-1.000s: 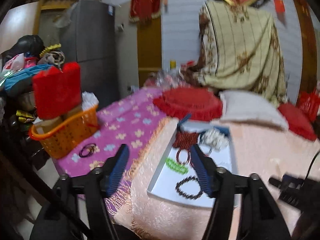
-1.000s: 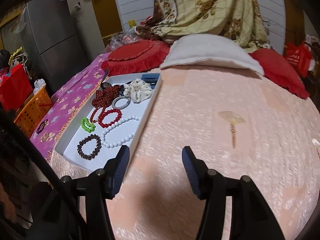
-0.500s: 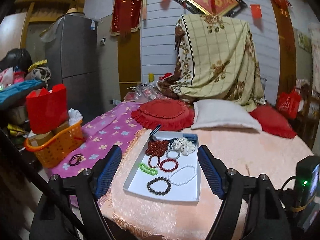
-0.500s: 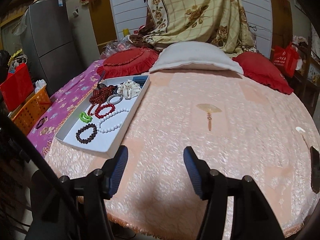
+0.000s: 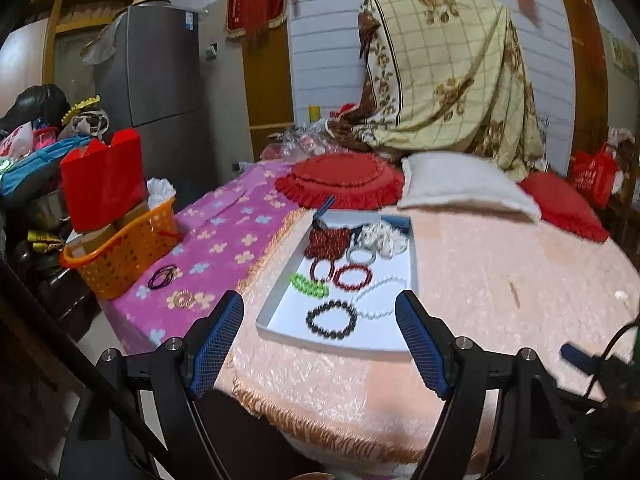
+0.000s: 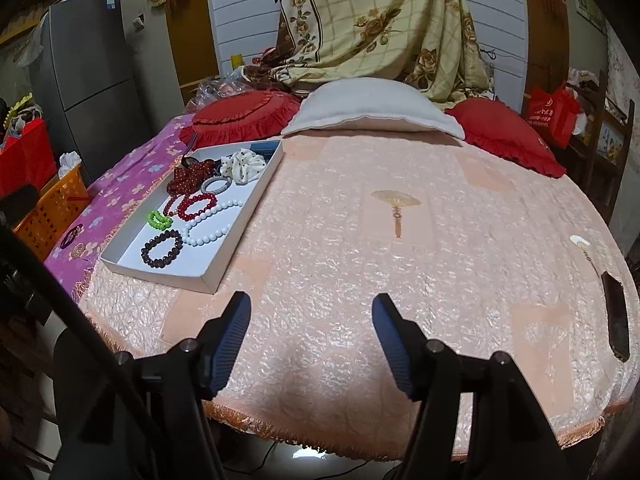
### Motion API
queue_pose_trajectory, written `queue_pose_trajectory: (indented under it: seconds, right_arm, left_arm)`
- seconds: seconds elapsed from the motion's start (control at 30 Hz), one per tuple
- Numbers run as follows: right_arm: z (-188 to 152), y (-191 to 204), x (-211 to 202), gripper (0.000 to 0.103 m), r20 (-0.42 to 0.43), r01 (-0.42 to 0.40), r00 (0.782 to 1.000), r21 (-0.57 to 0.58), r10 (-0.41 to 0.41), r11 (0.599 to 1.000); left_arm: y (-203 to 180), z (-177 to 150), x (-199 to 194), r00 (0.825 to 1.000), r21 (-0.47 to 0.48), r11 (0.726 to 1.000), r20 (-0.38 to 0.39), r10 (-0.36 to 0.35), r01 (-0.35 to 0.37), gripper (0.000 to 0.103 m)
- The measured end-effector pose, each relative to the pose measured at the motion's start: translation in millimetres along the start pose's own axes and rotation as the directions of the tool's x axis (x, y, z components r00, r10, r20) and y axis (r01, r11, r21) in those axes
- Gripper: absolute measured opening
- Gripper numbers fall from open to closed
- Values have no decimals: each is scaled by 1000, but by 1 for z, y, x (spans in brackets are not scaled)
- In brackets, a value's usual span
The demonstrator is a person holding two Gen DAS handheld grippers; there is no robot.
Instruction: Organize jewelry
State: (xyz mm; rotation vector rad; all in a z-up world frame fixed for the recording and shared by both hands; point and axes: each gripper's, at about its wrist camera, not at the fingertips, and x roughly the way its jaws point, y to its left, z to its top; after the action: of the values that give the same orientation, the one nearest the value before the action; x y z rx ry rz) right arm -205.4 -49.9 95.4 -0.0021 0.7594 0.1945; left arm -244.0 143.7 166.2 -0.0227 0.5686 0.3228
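Observation:
A white tray lies on the peach bedspread at the bed's left edge. It holds a dark bead bracelet, a white bead string, a green bracelet, red bracelets, a silver bangle, a dark red scrunchie and a white scrunchie. My left gripper is open and empty in front of the tray. My right gripper is open and empty over the bedspread's near edge.
Dark hair ties and a gold ring-shaped piece lie on the purple flowered blanket. An orange basket stands left of it. Red cushions and a white pillow are at the back. A black phone lies far right.
Both grippers have pulled back from the bed, so the tray looks farther away and more of the bedspread edge shows. Both stay open and empty.

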Motion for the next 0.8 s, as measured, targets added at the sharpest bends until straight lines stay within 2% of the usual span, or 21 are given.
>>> queue_pose_trajectory:
  seconds: [0.27, 0.8]
  right_arm:
    - [-1, 5, -5, 68, 26, 24, 999, -11, -24, 1000]
    - [-5, 6, -1, 70, 13, 40, 999, -26, -39, 999]
  left_arm:
    - [-5, -19, 18, 995, 14, 1000, -98, -4, 5, 40]
    - [-9, -33, 36, 980, 7, 1000, -198, -26, 28, 40]
